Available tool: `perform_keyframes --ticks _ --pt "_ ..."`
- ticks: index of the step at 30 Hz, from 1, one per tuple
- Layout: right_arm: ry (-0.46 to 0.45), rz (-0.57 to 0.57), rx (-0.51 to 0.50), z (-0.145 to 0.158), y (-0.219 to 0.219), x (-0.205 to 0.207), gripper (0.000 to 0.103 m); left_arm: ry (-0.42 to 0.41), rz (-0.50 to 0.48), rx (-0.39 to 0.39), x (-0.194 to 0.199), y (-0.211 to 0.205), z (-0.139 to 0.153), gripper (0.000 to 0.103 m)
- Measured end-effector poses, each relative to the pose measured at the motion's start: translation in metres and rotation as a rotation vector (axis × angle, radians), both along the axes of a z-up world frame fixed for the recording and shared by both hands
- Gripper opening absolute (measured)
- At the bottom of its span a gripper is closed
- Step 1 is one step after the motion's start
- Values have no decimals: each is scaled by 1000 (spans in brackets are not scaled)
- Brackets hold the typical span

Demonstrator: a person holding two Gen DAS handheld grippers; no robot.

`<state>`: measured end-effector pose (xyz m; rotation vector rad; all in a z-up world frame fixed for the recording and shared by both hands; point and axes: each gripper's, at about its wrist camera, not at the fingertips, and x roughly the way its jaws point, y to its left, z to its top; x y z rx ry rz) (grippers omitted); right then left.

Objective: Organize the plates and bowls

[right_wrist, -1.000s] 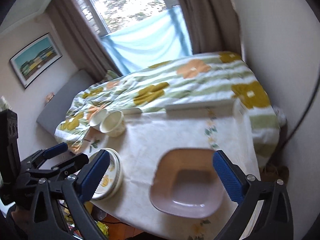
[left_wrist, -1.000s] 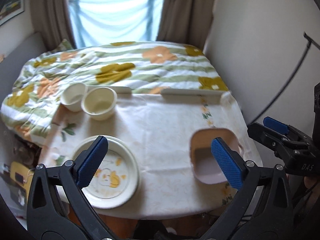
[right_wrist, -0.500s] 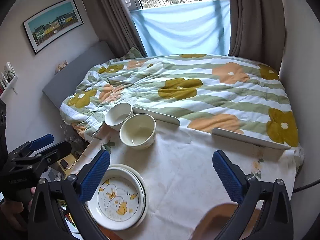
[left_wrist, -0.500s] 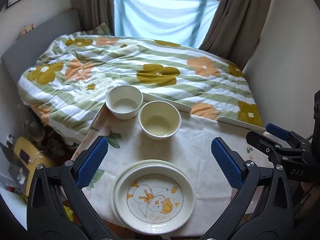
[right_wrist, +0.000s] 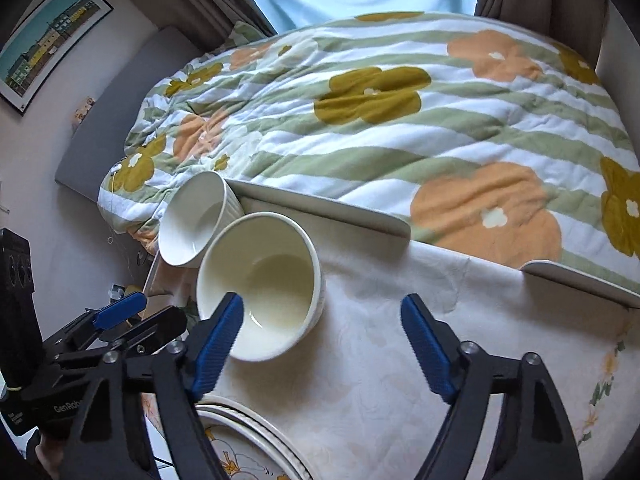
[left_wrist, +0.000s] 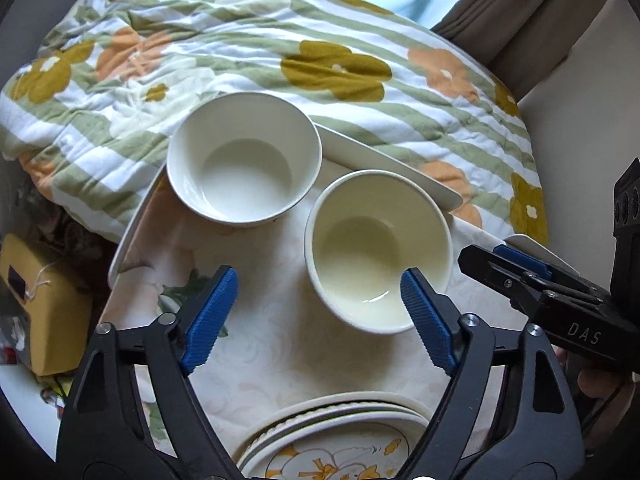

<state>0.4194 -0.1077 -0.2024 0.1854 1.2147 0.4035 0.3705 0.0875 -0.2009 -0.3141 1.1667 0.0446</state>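
We see two round ceramic bowls side by side on the cloth-covered surface, stacked round plates nearer, the quilted bed behind.

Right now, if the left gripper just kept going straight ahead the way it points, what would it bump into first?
Probably the cream bowl: the left gripper is open, and that bowl's near rim lies just ahead, toward its right-hand jaw. The white bowl sits further back. Depth is hard to judge.

Bench covered by pale floral cloth, butted against bed with flowered striped quilt. On cloth: white bowl at far left corner, cream bowl just beside it, both upright. Stack of plates at near edge, top plate bearing yellow print.
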Motion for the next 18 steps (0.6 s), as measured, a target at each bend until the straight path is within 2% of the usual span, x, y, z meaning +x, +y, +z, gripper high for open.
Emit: perform_keyframes --ticks 3,5,8,11,14,15,18 --pt "41 7 9 -16 5 8 54 43 -6 -16 16 1 -21 59" --pt "58 8 14 -24 8 12 48 64 -14 -28 21 1 -30 44" --pt "86 11 23 -31 15 17 33 85 -26 -41 28 0 -40 29" --pt "94 7 4 -35 19 20 32 91 -34 -51 33 0 -44 24" --pt "108 5 10 -38 22 20 20 94 -46 -44 36 -1 -46 14" --pt "113 6 12 -39 24 20 16 94 -49 -37 35 -1 -45 13" --pt "105 3 -14 -37 27 19 16 96 -58 -28 35 -1 -44 12"
